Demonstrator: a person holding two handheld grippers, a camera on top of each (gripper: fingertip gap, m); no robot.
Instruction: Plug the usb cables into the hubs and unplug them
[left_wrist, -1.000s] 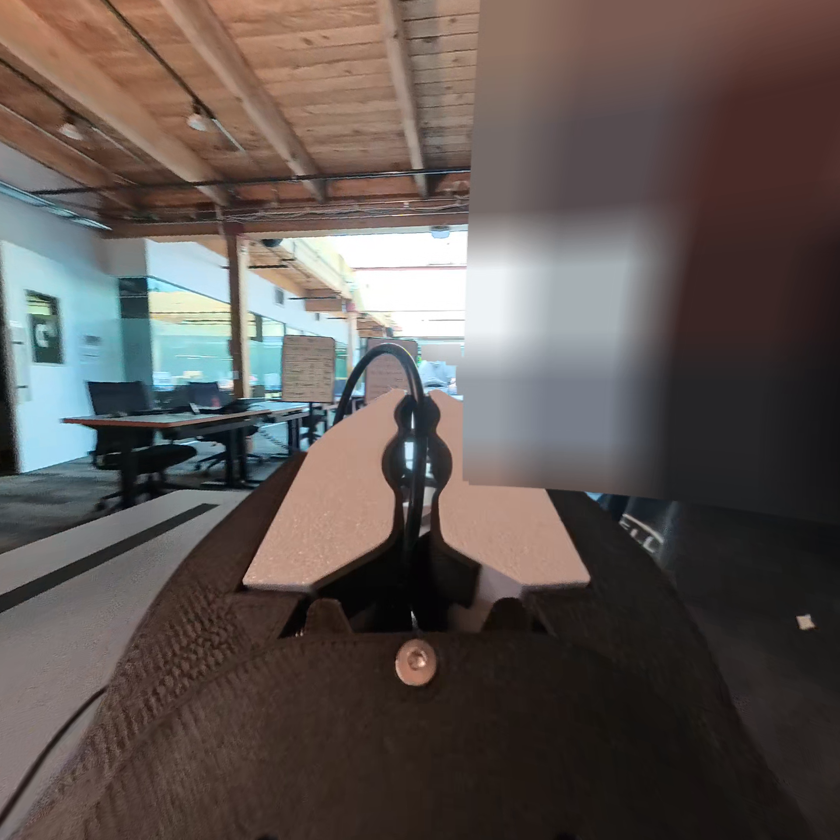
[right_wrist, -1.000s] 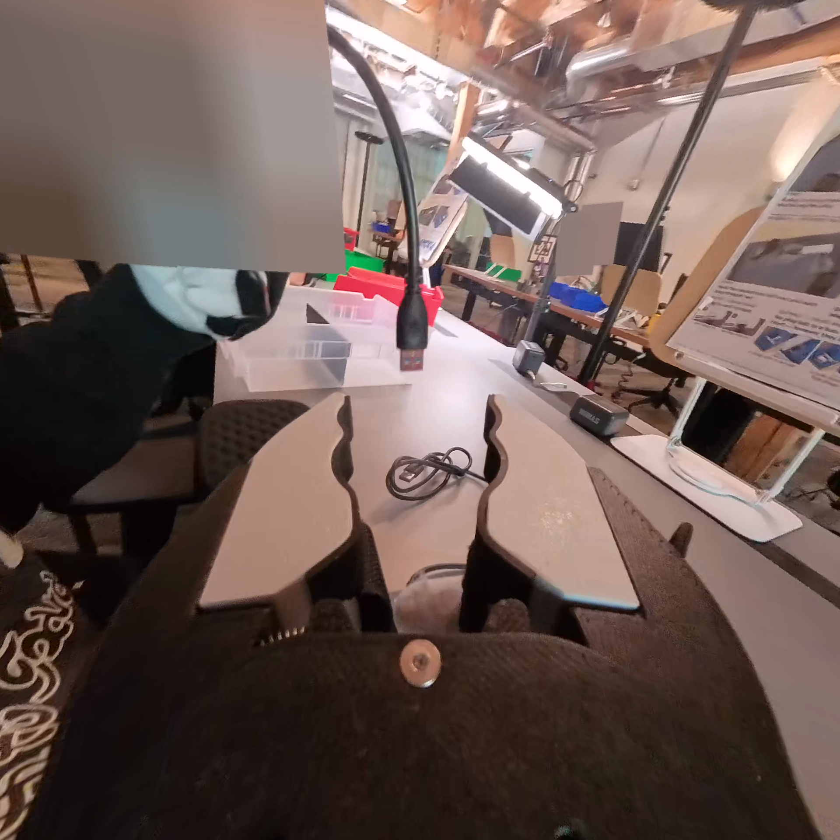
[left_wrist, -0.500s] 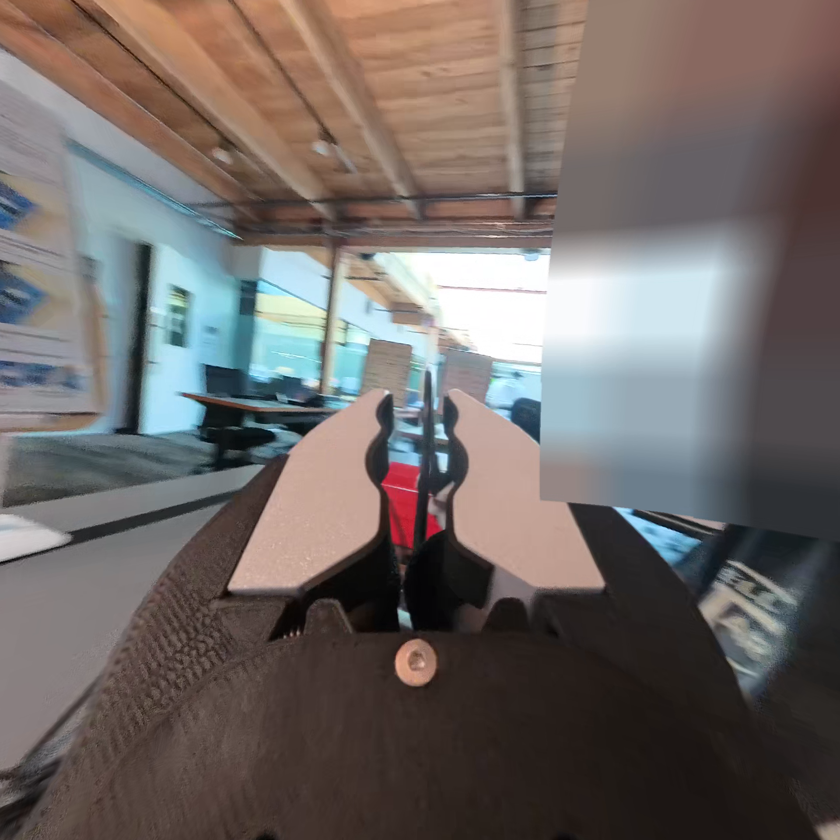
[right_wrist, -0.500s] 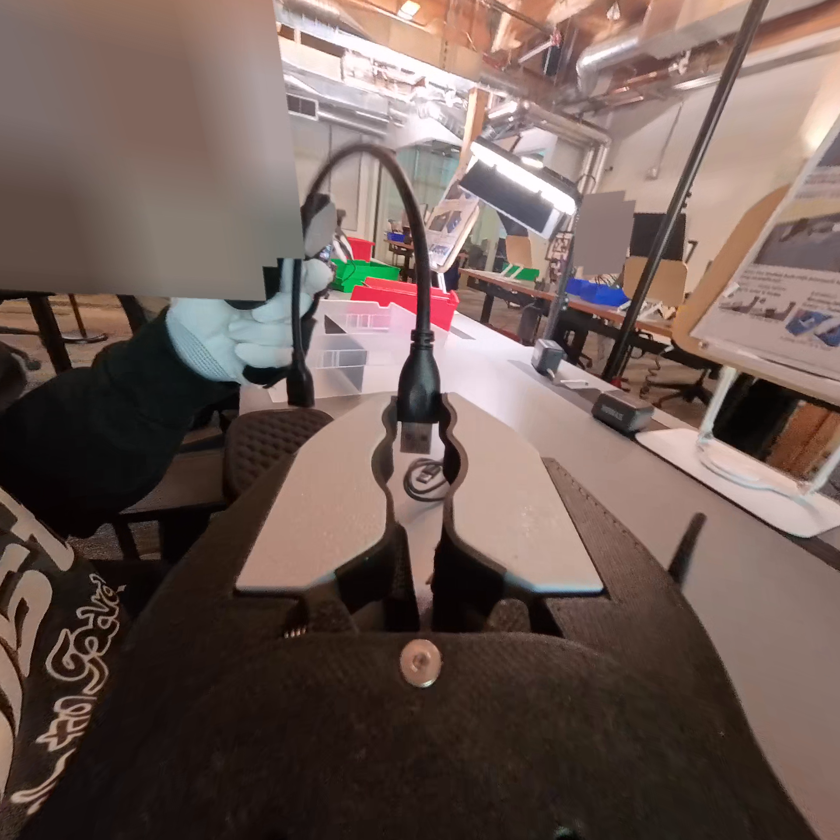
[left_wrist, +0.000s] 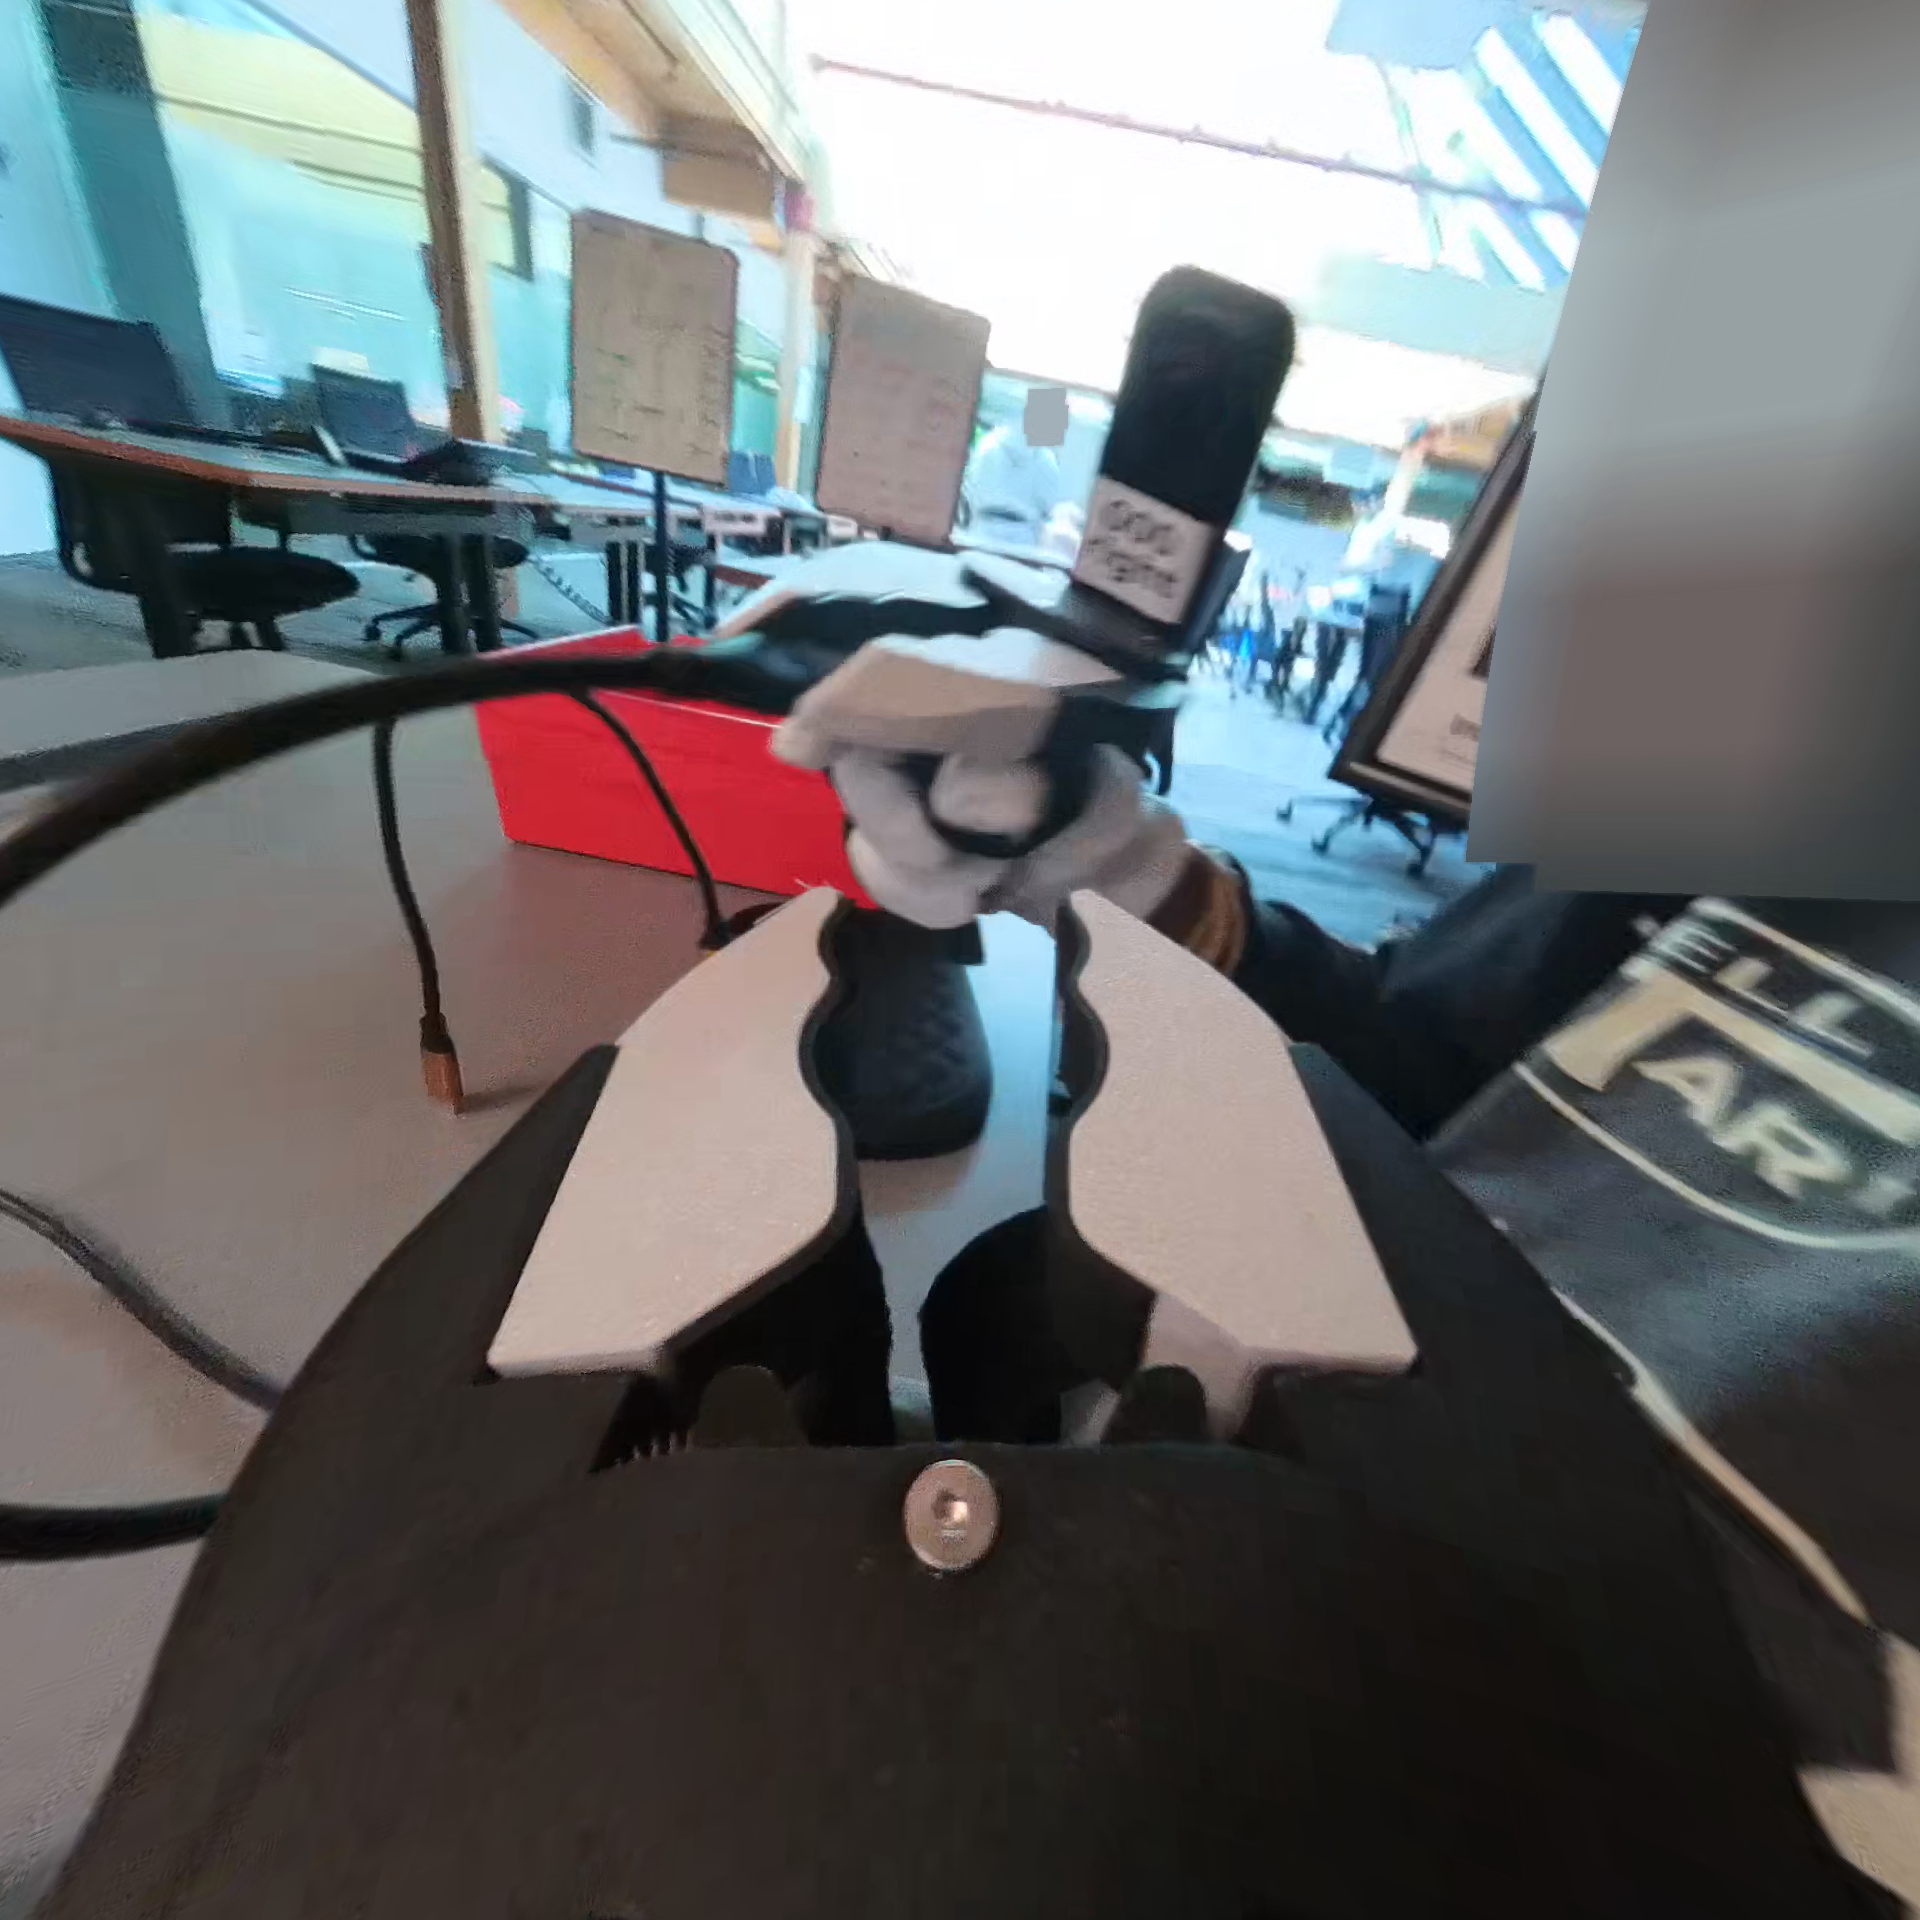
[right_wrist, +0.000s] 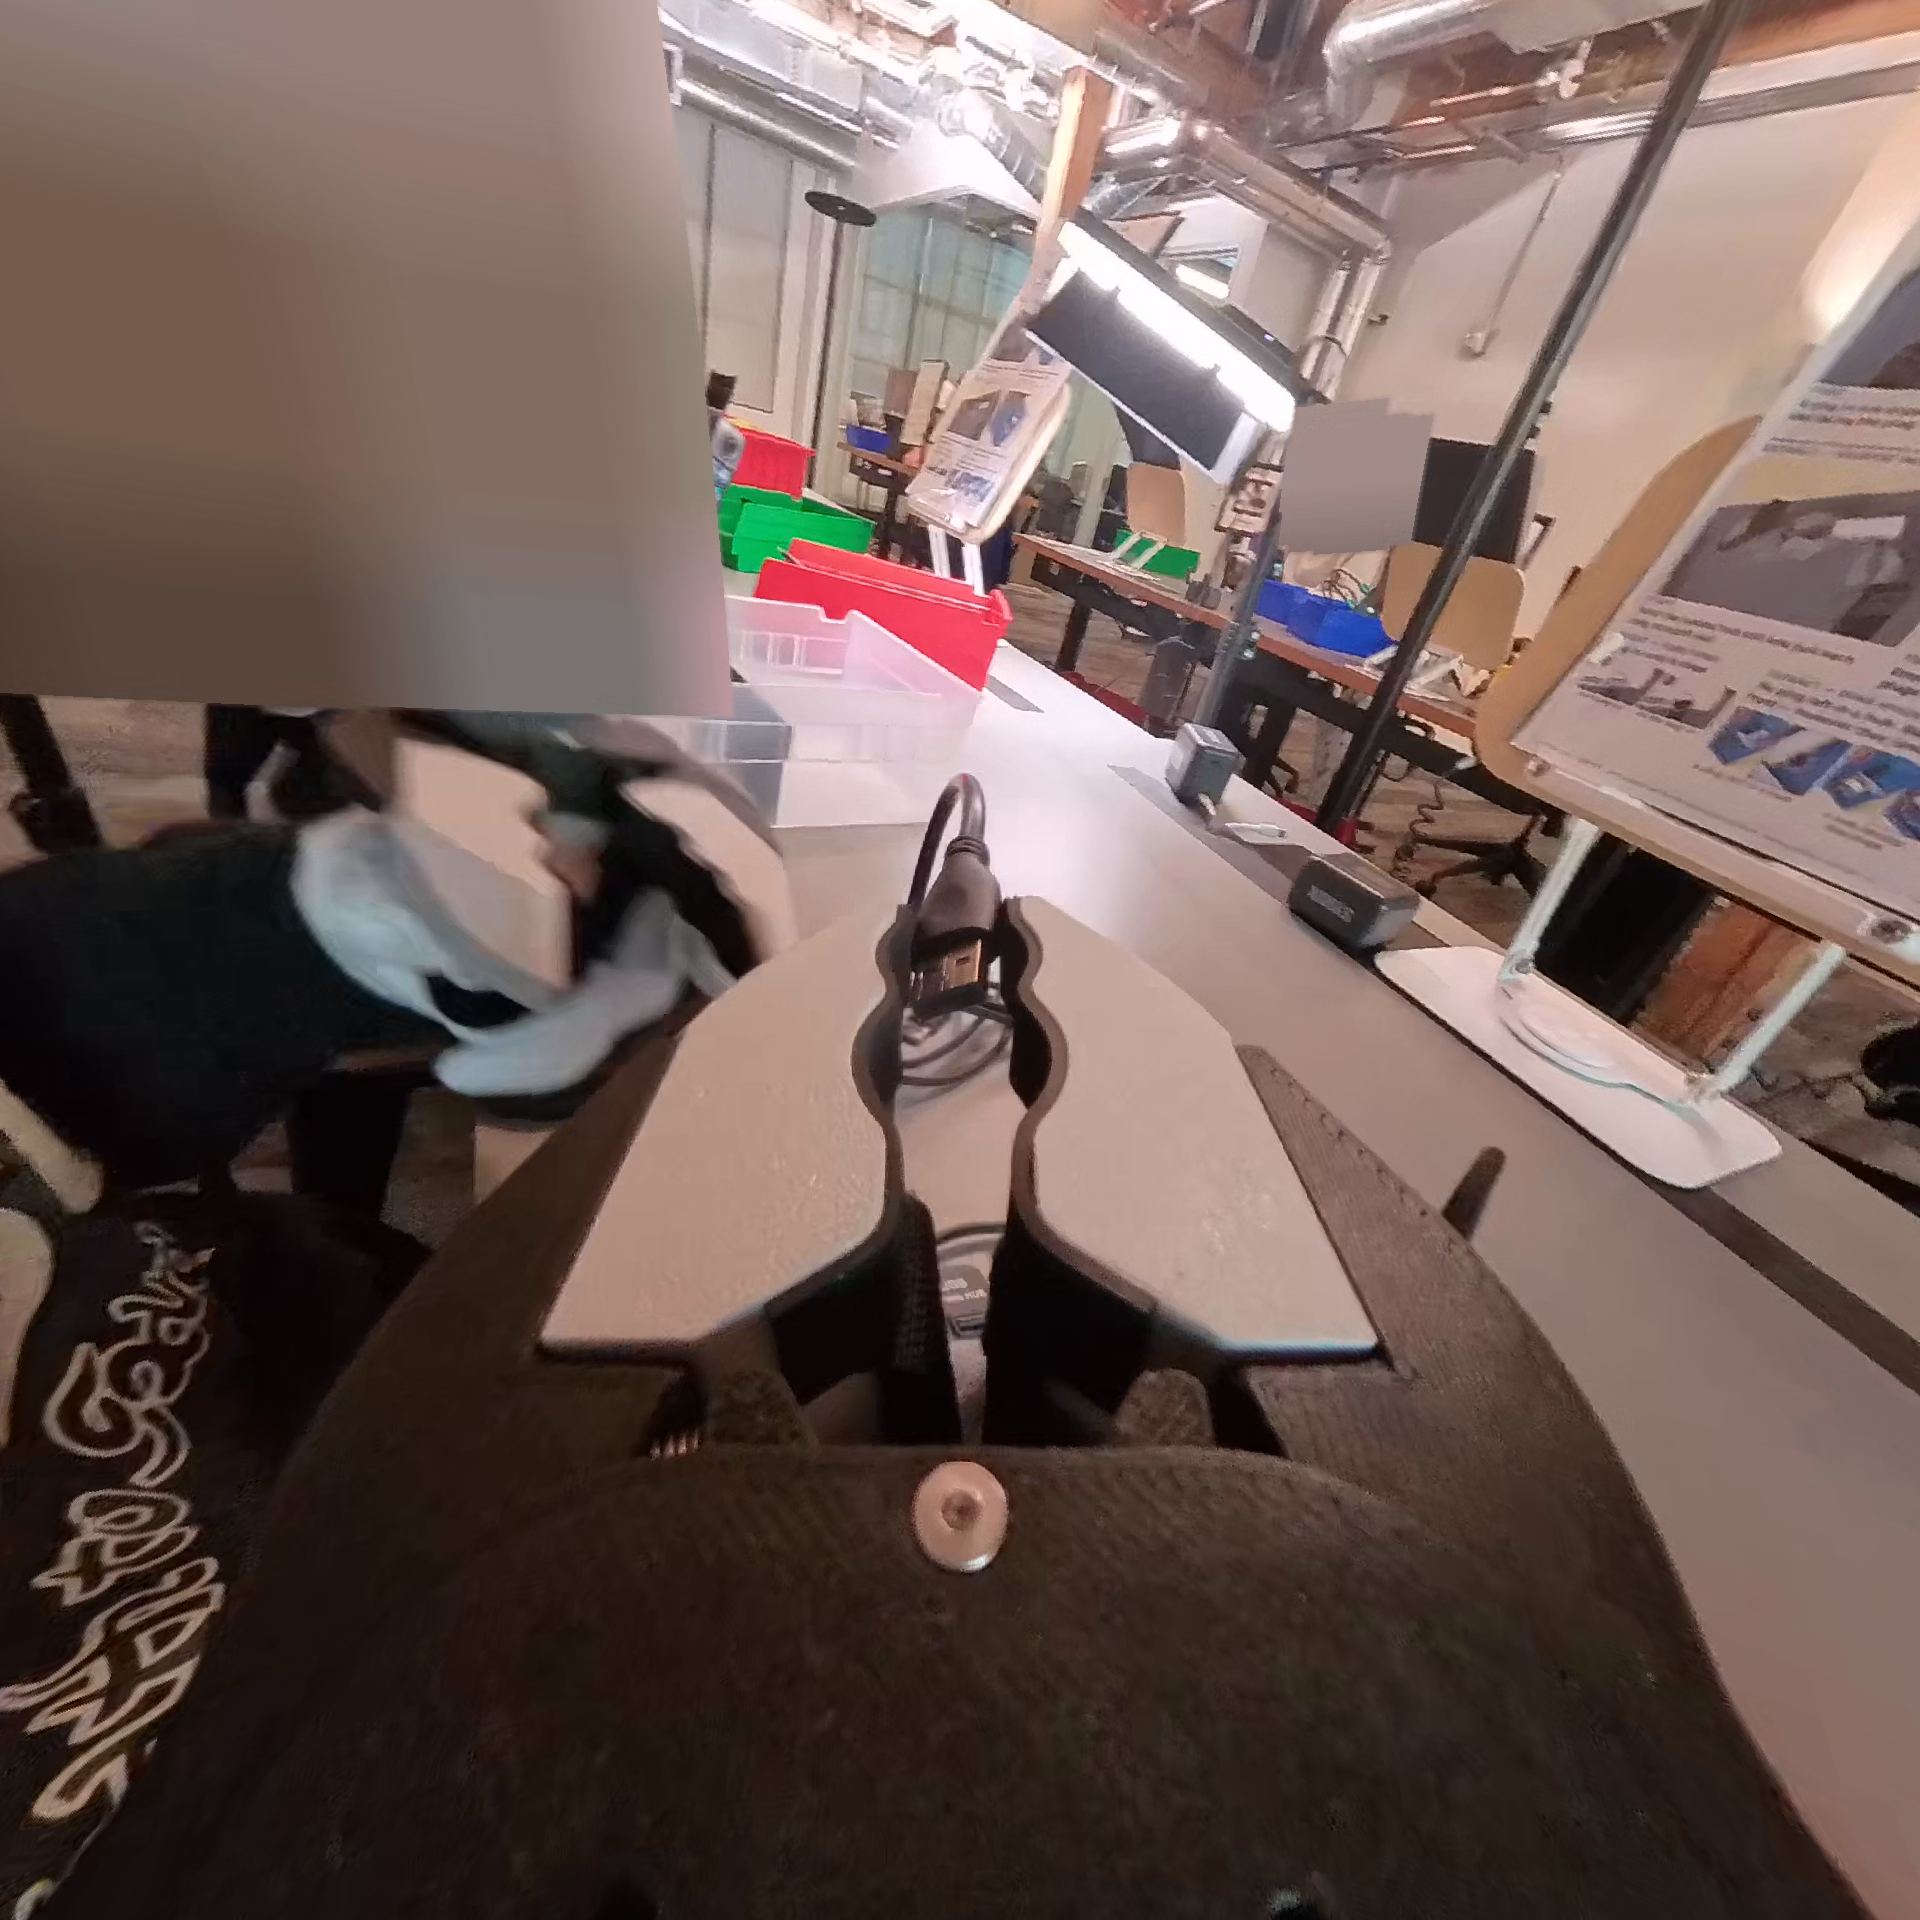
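Observation:
My right gripper (right_wrist: 951, 925) is shut on the black USB plug (right_wrist: 951, 940) of a short black cable, held above the grey table (right_wrist: 1351, 1195). My left gripper (left_wrist: 945, 930) is open and empty; it shows blurred at the left of the right wrist view (right_wrist: 634, 862). In the left wrist view the right gripper (left_wrist: 831, 707), in a white-gloved hand, holds the cable (left_wrist: 312, 717), whose other plug (left_wrist: 442, 1070) hangs down to the table. A dark hub (right_wrist: 966, 1294) shows between my right fingers' bases. Two grey hubs (right_wrist: 1345, 909) (right_wrist: 1200, 764) lie farther along the table.
A coiled black cable (right_wrist: 951, 1055) lies on the table just ahead. A clear tray (right_wrist: 831, 686) and a red bin (right_wrist: 883, 613) stand at the far end. A sign stand (right_wrist: 1590, 1060) and a black pole (right_wrist: 1455, 468) are on the right. The grippers' ends are close to 5 cm from one another.
My right gripper closed on the hanging USB plug. My left gripper, which was shut on the cable, opened, let it go and swung down towards the table.

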